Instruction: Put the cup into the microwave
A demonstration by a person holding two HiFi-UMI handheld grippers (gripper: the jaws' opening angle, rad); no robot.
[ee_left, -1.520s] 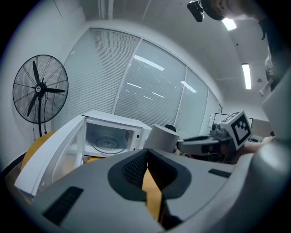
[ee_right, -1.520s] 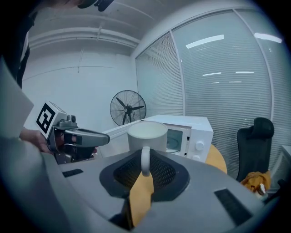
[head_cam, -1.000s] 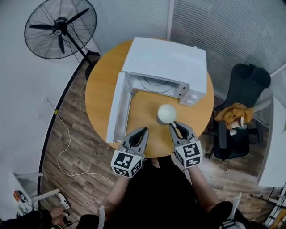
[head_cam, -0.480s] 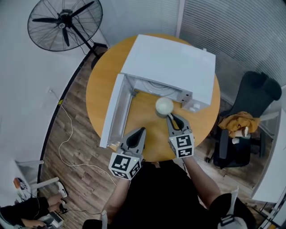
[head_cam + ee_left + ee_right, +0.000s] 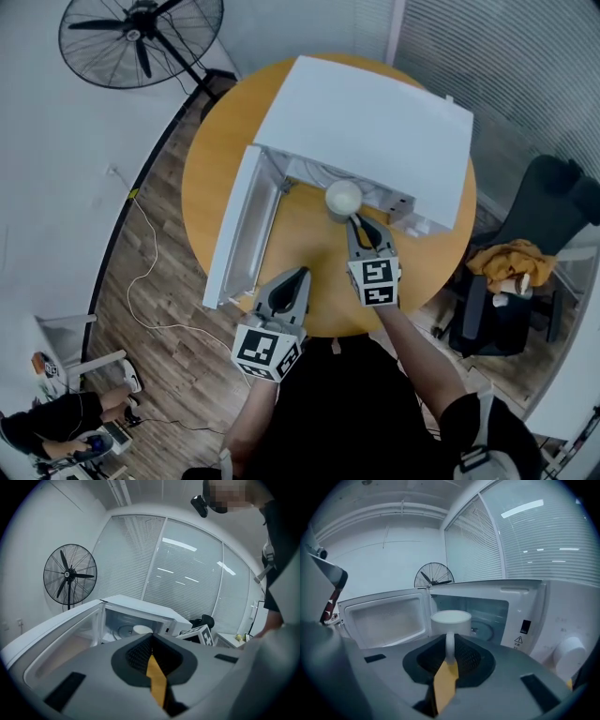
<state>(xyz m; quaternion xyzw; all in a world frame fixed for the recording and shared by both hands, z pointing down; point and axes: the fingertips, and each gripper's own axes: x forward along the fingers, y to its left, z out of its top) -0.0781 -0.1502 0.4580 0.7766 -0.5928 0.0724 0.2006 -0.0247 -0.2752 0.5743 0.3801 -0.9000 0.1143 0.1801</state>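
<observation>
The white microwave (image 5: 375, 112) stands on the far half of the round wooden tabletop (image 5: 202, 187). Its door (image 5: 234, 230) is swung fully open toward the tabletop's left edge. Inside the cavity only the glass turntable (image 5: 485, 631) shows, with nothing on it. The cup (image 5: 343, 198) is white; from above its mouth reads as a pale disc, and what it holds cannot be told. Beyond the table's far left edge a black standing fan (image 5: 141, 37) sits on the wood-plank floor (image 5: 159, 337), where a thin white cable (image 5: 150, 272) trails. Slatted blinds (image 5: 525, 47) cover the windows at the far right. A dark office chair (image 5: 553, 187) with a yellow-brown cloth (image 5: 506, 258) on it stands off the table's right edge. The cup is near the middle of the tabletop, at the right part of the microwave's opening, just in front of the cavity and not yet inside. Whether its base touches the wood cannot be told. The right gripper (image 5: 361, 225) reaches in from the near edge directly behind the cup, and its jaws are clamped on the cup's handle (image 5: 450, 645), with the cup upright past the fingertips. The left gripper (image 5: 300, 274) sits near the table's near edge beside the open door, jaws closed together with nothing between them.
</observation>
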